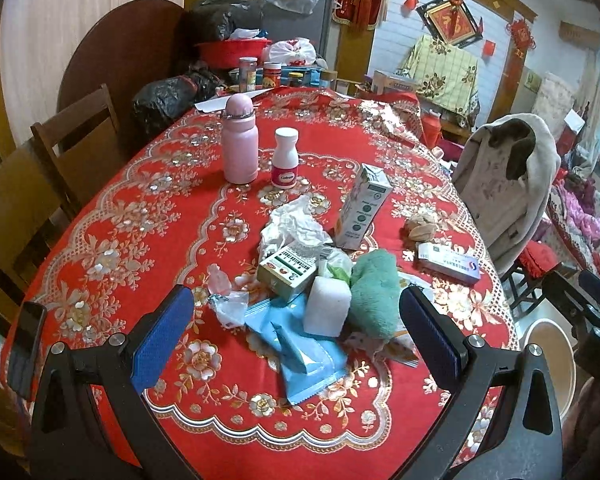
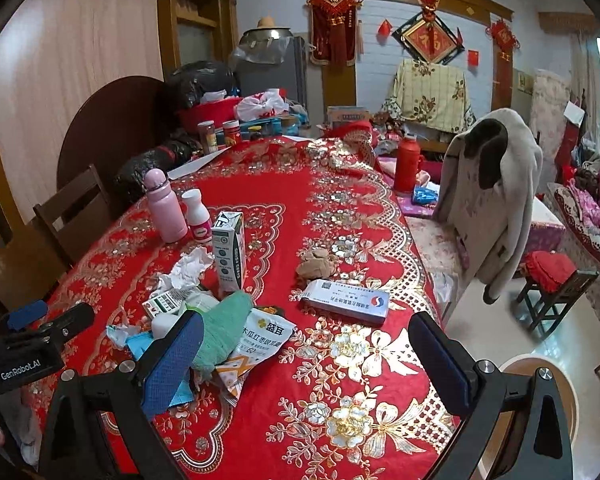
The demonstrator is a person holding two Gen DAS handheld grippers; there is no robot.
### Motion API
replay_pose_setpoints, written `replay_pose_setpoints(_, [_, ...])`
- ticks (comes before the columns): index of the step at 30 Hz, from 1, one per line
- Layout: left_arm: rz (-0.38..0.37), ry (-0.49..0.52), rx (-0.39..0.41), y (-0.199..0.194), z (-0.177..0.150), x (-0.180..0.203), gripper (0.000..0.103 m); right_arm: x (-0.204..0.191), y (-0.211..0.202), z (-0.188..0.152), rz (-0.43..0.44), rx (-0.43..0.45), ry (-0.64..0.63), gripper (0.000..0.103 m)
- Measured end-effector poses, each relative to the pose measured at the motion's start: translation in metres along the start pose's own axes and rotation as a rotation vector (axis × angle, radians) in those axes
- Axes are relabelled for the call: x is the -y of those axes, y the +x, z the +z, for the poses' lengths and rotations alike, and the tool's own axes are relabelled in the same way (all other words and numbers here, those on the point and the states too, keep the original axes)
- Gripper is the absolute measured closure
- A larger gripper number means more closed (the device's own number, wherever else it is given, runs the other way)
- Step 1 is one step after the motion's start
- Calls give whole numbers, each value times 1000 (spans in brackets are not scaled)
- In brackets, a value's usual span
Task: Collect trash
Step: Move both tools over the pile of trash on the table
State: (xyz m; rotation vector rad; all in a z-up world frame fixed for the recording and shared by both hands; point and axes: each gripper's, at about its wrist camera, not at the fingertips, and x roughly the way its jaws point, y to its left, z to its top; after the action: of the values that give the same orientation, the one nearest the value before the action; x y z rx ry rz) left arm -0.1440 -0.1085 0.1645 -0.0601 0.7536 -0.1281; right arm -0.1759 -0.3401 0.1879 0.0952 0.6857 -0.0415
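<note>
**Approach to the trash pile: both grippers spread, nothing held**

The trash lay in a loose heap on the red tablecloth, near the table's front edge. The left gripper hovered over the heap with its jaws spread wide and empty; the blue wrapper, the white foam block and the green cloth sat between its fingers in view. The right gripper was likewise spread and empty, poised over bare cloth just right of the heap, with the printed snack pouch beside its left finger.

Recommended procedure, as judged from the layout:

1. Take one item per grasp; the flat wrapper would likely need a pinch at a raised edge.
2. Take the crumpled tissue gently; it should compress easily.
3. Avoid knocking over the upright carton.
4. Leave the pink flask and the pill bottle, which probably were not trash.

A pale round bin stood on the floor just past the table edge, the likely drop point.
</note>
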Motion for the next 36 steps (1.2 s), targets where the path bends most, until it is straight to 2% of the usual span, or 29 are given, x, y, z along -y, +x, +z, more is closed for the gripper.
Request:
replay_pose_setpoints(14, [6, 1, 46, -14, 0, 13, 1, 3, -11, 5, 14, 39, 15, 1])
replay_pose_setpoints(36, [-3, -1, 32, -9, 1, 25, 1, 12, -6, 9, 13, 26, 30, 1])
